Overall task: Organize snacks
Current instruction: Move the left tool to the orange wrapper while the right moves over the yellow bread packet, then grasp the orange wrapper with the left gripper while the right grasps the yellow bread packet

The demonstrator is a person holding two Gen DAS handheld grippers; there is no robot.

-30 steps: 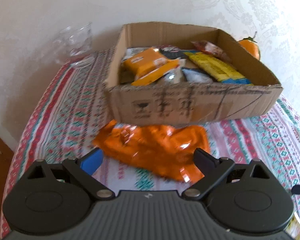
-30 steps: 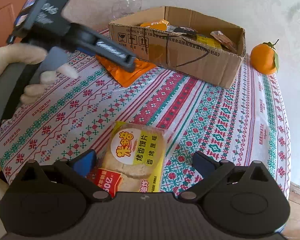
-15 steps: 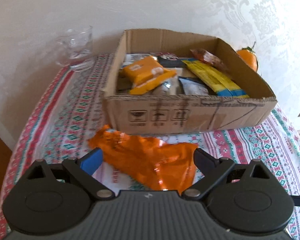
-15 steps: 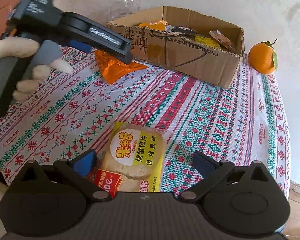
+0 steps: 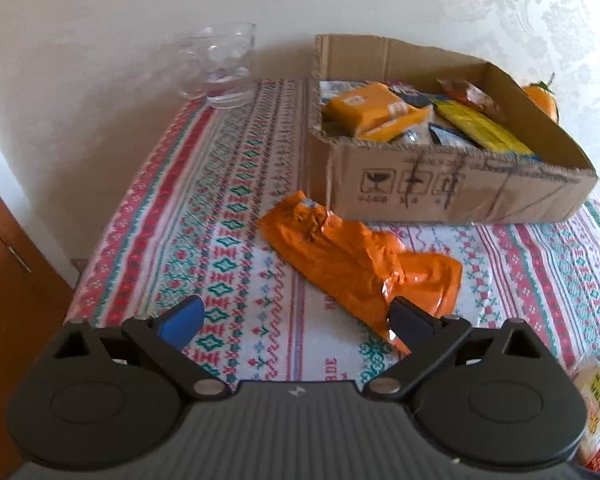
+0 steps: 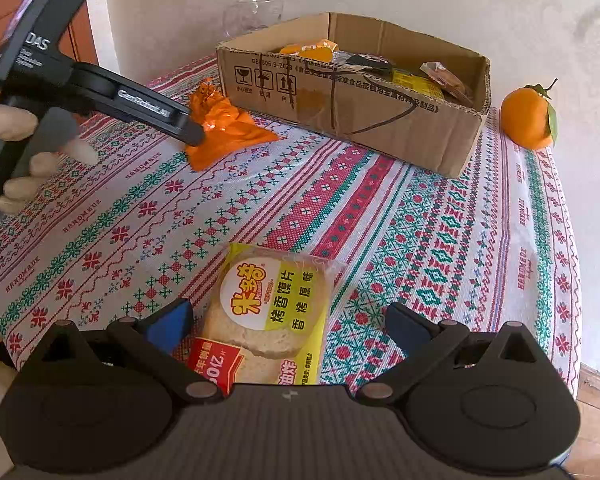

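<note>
A crumpled orange snack bag lies on the patterned tablecloth just in front of the cardboard box, which holds several snack packets. My left gripper is open, low over the cloth; its right finger overlaps the bag's near corner. In the right wrist view the left gripper's finger reaches the bag. A yellow packet of toasted bread slices lies between the fingers of my open right gripper, untouched by either pad.
A clear glass mug stands at the back left by the wall. An orange fruit with leaves sits right of the box. The table's right edge drops to a wooden floor. A gloved hand holds the left gripper.
The left gripper has swung left and pulled back a little, so the box and orange bag now lie to its right. The right gripper and the yellow packet have not moved.
</note>
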